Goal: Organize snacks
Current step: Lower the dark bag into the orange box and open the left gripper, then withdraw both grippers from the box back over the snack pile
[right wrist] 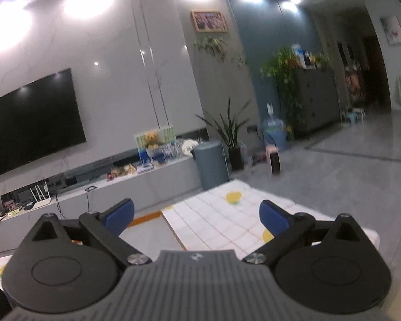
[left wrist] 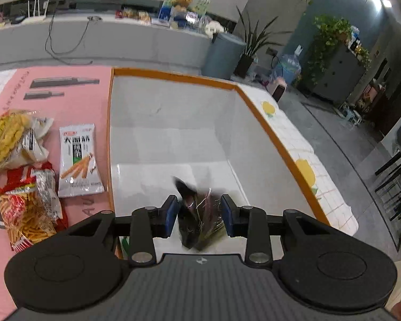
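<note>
My left gripper hangs over the near end of a white box with an orange rim. A dark snack packet with pink and green print sits between its blue pads, blurred while the pads look sharp, and the pads do not seem to press on it. Left of the box, on a pink mat, lie a white stick-snack packet, a yellow bag and a red bag. My right gripper stands wide open with nothing between its pads, pointing out over the lemon-print tablecloth.
The box shows at the lower left in the right wrist view. The table's far edge drops to a grey floor. Beyond stand a blue-grey bin, potted plants, a water bottle, a low TV counter and a wall TV.
</note>
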### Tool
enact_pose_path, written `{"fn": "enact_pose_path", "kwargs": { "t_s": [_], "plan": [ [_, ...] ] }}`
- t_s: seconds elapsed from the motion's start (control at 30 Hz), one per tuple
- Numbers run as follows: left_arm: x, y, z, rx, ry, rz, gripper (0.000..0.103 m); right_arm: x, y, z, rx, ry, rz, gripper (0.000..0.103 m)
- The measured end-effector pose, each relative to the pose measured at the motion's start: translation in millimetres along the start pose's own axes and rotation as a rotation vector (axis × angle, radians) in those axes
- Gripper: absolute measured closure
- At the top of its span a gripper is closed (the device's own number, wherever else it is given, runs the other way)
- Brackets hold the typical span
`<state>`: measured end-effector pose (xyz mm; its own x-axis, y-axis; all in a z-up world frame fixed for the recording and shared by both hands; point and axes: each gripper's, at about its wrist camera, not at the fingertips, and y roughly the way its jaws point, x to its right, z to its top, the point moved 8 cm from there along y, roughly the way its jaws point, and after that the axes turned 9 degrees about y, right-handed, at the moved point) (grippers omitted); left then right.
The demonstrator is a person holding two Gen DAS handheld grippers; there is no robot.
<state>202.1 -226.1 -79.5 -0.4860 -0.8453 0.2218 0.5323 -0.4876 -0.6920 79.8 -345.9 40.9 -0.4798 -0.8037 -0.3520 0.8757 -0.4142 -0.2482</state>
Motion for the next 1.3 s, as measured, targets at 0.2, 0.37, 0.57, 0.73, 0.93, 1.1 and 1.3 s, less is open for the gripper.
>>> {"fn": "enact_pose_path", "kwargs": {
  "t_s": [0.2, 0.37, 0.57, 0.73, 0.93, 1.1, 1.3],
  "plan": [
    [4, -16, 5, 0.033, 0.035, 0.003, 0.039, -12, 3, -6, -0.02, -0.064, 0.041, 0.007],
    [1, -36, 8, 0.049, 0.064, 0.04, 0.023, -18, 9, -11, -0.069, -0.104, 0.058, 0.007],
    [-12, -75, 6, 0.094, 0.107, 0.092, 0.017, -26, 7, -16, -0.064, -0.13, -0.005, 0.003],
    [-36, -111, -3, 0.126, 0.096, 0.134, 0.017, -43, 6, -27, -0.128, -0.131, 0.079, 0.003],
    [-82, -146, -21, 0.174, 0.036, 0.187, 0.017, -86, -17, -37, -0.141, -0.123, 0.279, 0.003],
    [-130, -155, -35, 0.184, -0.083, 0.216, 0.017, -126, -31, -61, -0.215, -0.11, 0.441, 0.003],
    [-172, -153, -52, 0.182, -0.153, 0.268, 0.017, -167, -39, -116, -0.342, -0.221, 0.564, 0.003]
  ]
}}
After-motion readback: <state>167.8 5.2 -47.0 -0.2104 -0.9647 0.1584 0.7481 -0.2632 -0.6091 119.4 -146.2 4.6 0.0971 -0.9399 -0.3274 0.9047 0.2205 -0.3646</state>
